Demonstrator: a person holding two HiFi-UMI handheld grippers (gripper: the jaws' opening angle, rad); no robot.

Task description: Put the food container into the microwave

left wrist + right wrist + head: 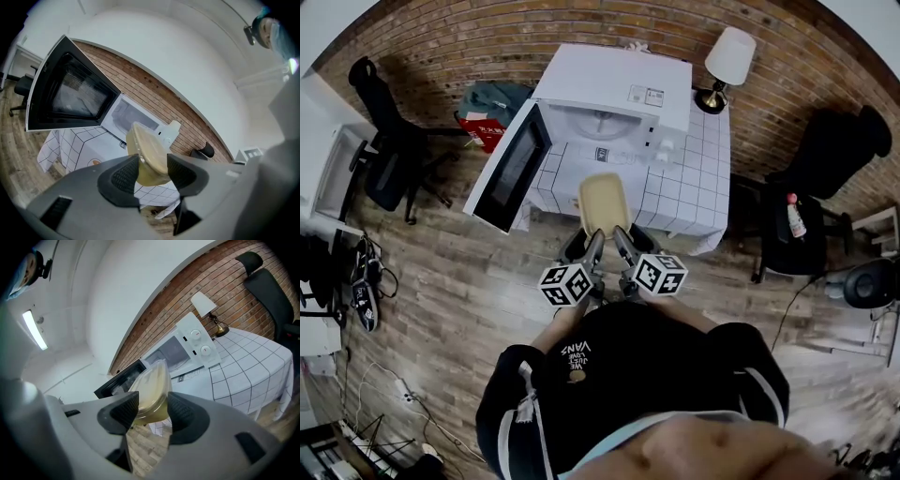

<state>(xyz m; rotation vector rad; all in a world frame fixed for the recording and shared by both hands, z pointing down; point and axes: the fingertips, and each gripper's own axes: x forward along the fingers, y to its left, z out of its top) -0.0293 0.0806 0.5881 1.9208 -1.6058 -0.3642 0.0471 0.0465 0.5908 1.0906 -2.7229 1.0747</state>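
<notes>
Both grippers are on the food container (pixel 605 200) and share its near end, the left gripper (pixel 593 242) on the left side and the right gripper (pixel 622 240) on the right. Left gripper view: jaws spread wide, ribbed pads (pixel 125 174) pressing the container (pixel 151 152) walls, firm clamp. Right gripper view shows the same: jaws wide, pads (pixel 125 409) tight on the container (pixel 152 389), which sits between them with its clear lid on and pale yellow contents. The container is in the air, off the table (pixel 694 192), just in front of the microwave (pixel 614 89) and outside the cavity. The microwave door (pixel 511 169) is swung fully open to the left, cavity (pixel 602 120) exposed. The microwave sits on the checked white tablecloth, lamp (pixel 727 64) at the far right corner against the brick wall (pixel 487 47).
</notes>
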